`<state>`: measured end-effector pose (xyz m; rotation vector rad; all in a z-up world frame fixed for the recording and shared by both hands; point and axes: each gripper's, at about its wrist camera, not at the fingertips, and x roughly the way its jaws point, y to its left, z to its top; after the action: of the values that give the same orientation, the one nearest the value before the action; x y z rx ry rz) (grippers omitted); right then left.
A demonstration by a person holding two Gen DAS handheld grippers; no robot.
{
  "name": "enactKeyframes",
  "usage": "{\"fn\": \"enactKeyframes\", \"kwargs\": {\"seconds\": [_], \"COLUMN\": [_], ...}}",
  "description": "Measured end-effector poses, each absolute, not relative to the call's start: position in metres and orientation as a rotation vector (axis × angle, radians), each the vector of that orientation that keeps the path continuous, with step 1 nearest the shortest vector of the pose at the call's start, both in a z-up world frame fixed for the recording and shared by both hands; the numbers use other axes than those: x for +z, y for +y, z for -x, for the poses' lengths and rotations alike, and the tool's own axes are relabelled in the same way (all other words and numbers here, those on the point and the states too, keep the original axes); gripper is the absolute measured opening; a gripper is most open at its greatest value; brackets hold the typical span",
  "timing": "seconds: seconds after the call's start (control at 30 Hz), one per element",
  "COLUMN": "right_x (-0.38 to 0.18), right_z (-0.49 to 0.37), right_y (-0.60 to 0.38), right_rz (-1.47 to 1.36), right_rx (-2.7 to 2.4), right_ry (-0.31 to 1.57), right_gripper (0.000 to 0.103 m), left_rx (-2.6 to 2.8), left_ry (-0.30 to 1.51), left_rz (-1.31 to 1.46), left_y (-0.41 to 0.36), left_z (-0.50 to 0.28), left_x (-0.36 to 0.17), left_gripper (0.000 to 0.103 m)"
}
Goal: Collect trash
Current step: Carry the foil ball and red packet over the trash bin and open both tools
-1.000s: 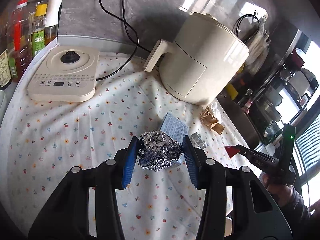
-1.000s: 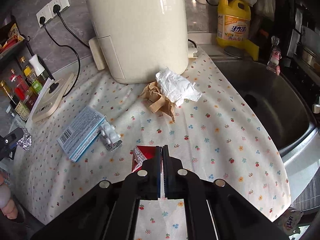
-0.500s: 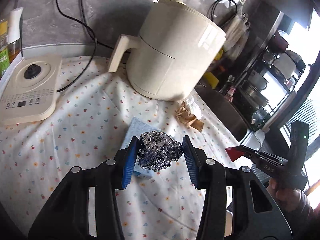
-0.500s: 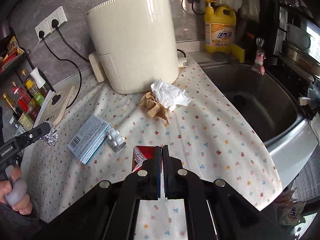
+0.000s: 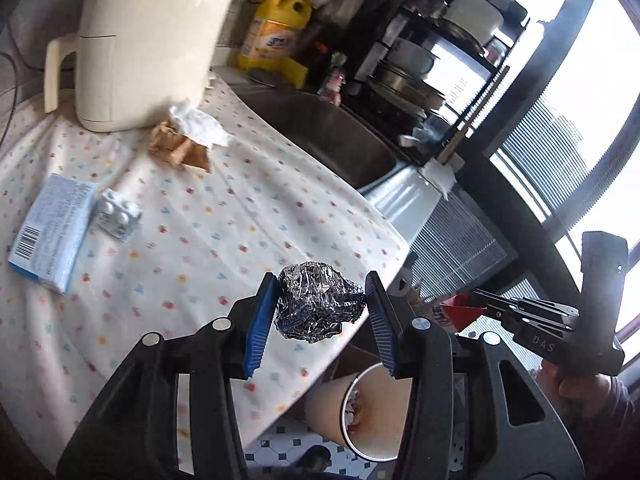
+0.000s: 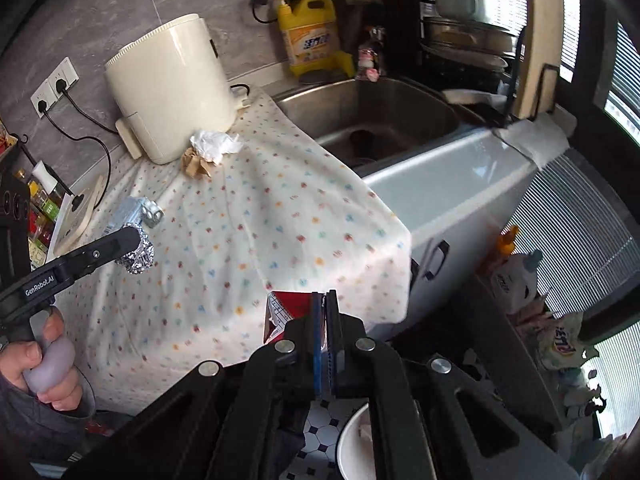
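Note:
My left gripper [image 5: 320, 312] is shut on a crumpled foil ball [image 5: 316, 304] and holds it over the counter's front edge, above a tan bin [image 5: 360, 416] on the floor. In the right wrist view the foil ball [image 6: 138, 254] shows at the left. My right gripper [image 6: 326, 340] is shut on a red and white wrapper [image 6: 286, 312], past the counter edge above the bin's rim [image 6: 348, 436]. It also shows in the left wrist view [image 5: 460, 308]. On the flowered cloth lie a blue box [image 5: 50, 228], a blister pack [image 5: 118, 214], brown paper [image 5: 180, 150] and a white tissue [image 5: 200, 126].
A cream air fryer [image 6: 168, 88] stands at the back of the counter. A steel sink [image 6: 384, 120] lies to the right, with a yellow detergent bottle [image 6: 310, 36] behind it. A dish rack [image 5: 432, 60] stands beyond. Bottles [image 6: 40, 200] and a flat appliance sit far left.
Both grippers have swung right and back toward the counter's front edge with their trash. The bin on the floor has come into view under them.

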<state>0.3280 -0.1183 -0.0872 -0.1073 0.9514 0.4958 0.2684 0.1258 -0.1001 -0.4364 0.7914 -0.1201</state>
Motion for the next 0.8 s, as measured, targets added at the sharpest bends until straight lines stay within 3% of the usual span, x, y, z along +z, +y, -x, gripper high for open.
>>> {"fn": "enactKeyframes", "kwargs": {"seconds": [0.67,0.7,0.73,0.8], "right_x": [-0.143,-0.147,-0.15,-0.15], "right_z": [-0.283,-0.282,-0.282,-0.28], "right_y": [-0.245,-0.248,-0.252,-0.263], "right_rz": [0.051,0.044,0.019,-0.021], "right_rx": [0.565,0.578,0.592,0.595], "right_ry": [1.049,1.059,1.068,1.046], "right_gripper": [0.007,0.011,0.034,0.057], "left_rx": [-0.156,-0.149,-0.142,-0.129], "left_ry": [0.913,0.915,0.917,0.922], "left_rz": [0.406,0.405,0.402,0.395], "left_y": [-0.034,-0.038,-0.042,-0.05], "left_z": [-0.236,-0.234,-0.232,-0.229], "left_x": [-0.139,-0.14,-0.14,-0.141], "left_gripper": [0.045,0.045,0.045,0.045]}}
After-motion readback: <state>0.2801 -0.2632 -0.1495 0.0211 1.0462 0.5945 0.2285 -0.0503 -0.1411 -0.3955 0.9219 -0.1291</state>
